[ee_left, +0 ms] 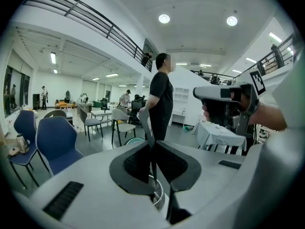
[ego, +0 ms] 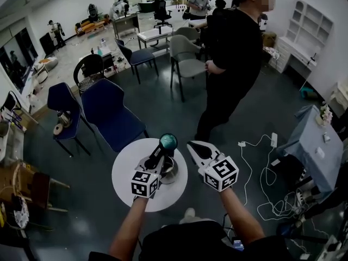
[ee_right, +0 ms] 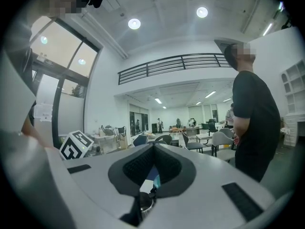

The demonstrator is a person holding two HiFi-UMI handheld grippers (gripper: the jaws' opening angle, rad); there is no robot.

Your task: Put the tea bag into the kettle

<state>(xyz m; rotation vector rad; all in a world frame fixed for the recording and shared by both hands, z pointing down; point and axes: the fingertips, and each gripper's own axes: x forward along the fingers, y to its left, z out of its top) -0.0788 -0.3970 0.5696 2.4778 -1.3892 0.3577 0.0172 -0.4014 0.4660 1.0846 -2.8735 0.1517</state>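
Right gripper (ee_right: 152,149) jaws closed together at center. In the gap under them, 6 o'clock: a bit of steel kettle (ee_right: 143,203), plus a teal piece (ee_right: 157,180) and a white scrap, unclear what. Marker cube (ee_right: 76,146) at 9 o'clock. Person in black (ee_right: 255,123) at 3 o'clock. Balcony railing (ee_right: 171,63) at 12.

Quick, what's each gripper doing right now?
Left gripper: shut on a thin grey strip above the kettle.
Right gripper: shut; whether it pinches anything cannot be told.
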